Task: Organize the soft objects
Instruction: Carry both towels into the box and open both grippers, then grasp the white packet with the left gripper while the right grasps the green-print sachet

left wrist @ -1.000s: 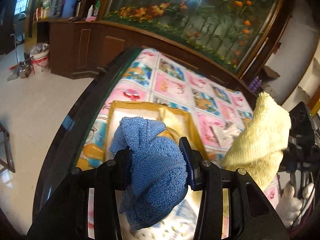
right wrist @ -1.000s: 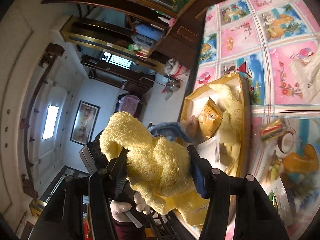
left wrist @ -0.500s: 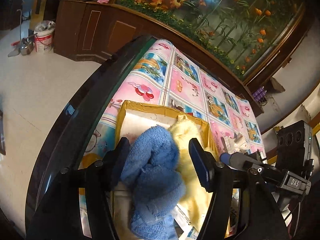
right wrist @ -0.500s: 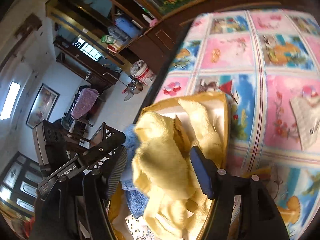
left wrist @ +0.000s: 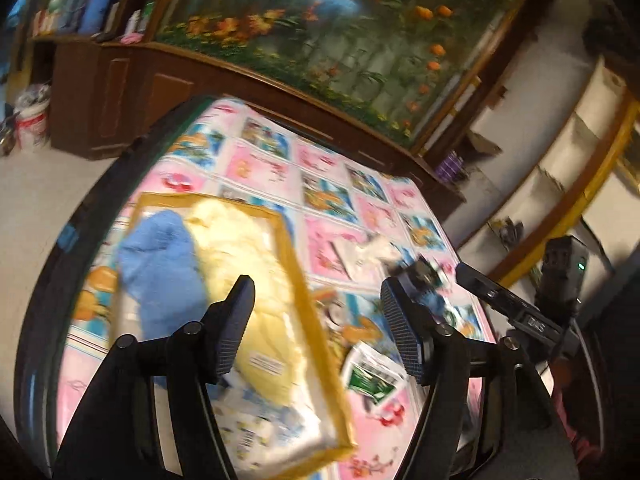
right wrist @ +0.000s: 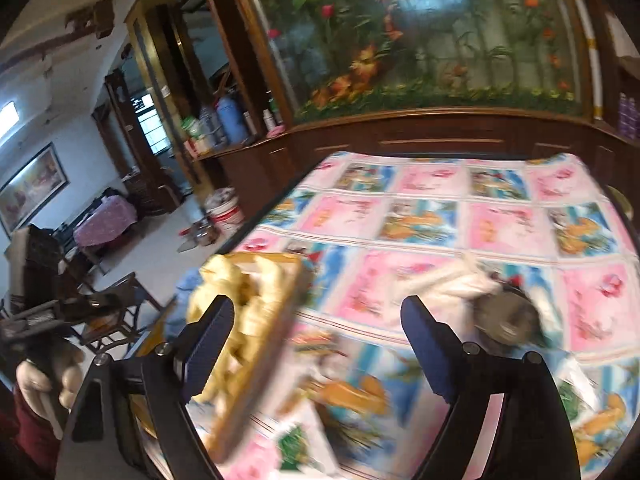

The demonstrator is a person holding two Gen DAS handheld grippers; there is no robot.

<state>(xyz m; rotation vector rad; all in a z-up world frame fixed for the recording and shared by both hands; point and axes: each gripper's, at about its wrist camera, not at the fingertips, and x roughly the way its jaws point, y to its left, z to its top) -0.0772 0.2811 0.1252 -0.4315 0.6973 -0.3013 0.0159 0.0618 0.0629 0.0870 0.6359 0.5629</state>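
Observation:
A blue towel (left wrist: 160, 268) and a yellow towel (left wrist: 256, 264) lie side by side in a shallow yellow-rimmed box (left wrist: 316, 320) on the patterned tablecloth. My left gripper (left wrist: 316, 308) hovers over the box's right rim, its jaws opening with nothing between them. In the right wrist view the yellow towel (right wrist: 236, 304) bulges over the box (right wrist: 276, 320) at the left. My right gripper (right wrist: 316, 328) sits to the right of the box, jaws opening and empty. The picture is blurred by motion.
A green and white sachet (left wrist: 372, 376) lies on the cloth right of the box. A white soft thing with a grey round part (right wrist: 504, 312) rests further right. A wooden cabinet (right wrist: 420, 140) with a flower mural backs the table. A person's hand (right wrist: 44, 376) holds the other gripper.
Both grippers let go of their towels, blue from the left and yellow from the right, which now lie in the box. Both jaws widened and the grippers swung to the right of the box.

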